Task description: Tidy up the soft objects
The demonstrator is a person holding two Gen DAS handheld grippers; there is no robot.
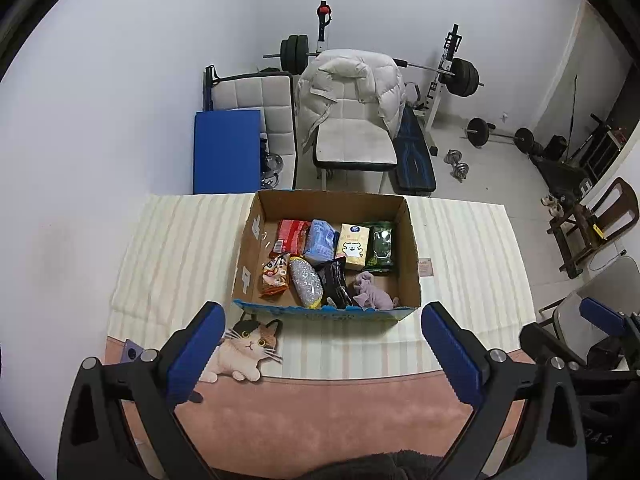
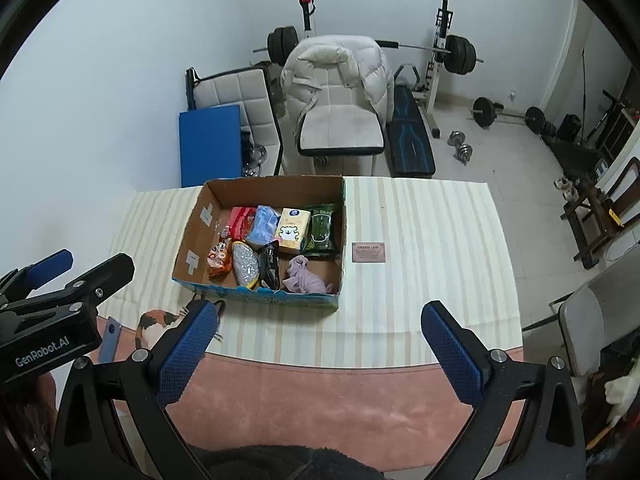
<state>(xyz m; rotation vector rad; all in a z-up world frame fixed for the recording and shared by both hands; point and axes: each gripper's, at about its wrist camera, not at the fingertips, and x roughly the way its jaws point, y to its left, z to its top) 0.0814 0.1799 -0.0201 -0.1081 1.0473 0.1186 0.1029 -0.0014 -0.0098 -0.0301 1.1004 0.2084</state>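
1. On the striped worktop (image 1: 180, 248) sits an open cardboard box (image 1: 410, 256).
2. Inside lie packets along the far side, a purple cloth (image 1: 370, 290) in the near right corner, and a silvery pouch (image 1: 306, 282) beside a black packet (image 1: 334, 280).
3. Left gripper (image 1: 322, 354) hangs spread wide before the box, holding nothing.
4. Right gripper (image 2: 318, 354) likewise gapes wide, with nothing between its pads.

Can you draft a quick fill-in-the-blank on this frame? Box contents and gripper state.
1. The soft items sit inside a ____ box.
2. The lilac cloth lies in the box's near-____ corner.
3. The yellow tissue pack stands between the blue pack and the ____ pack.
4. Both the left gripper and right gripper are ____.

Missing words: cardboard; right; green; open
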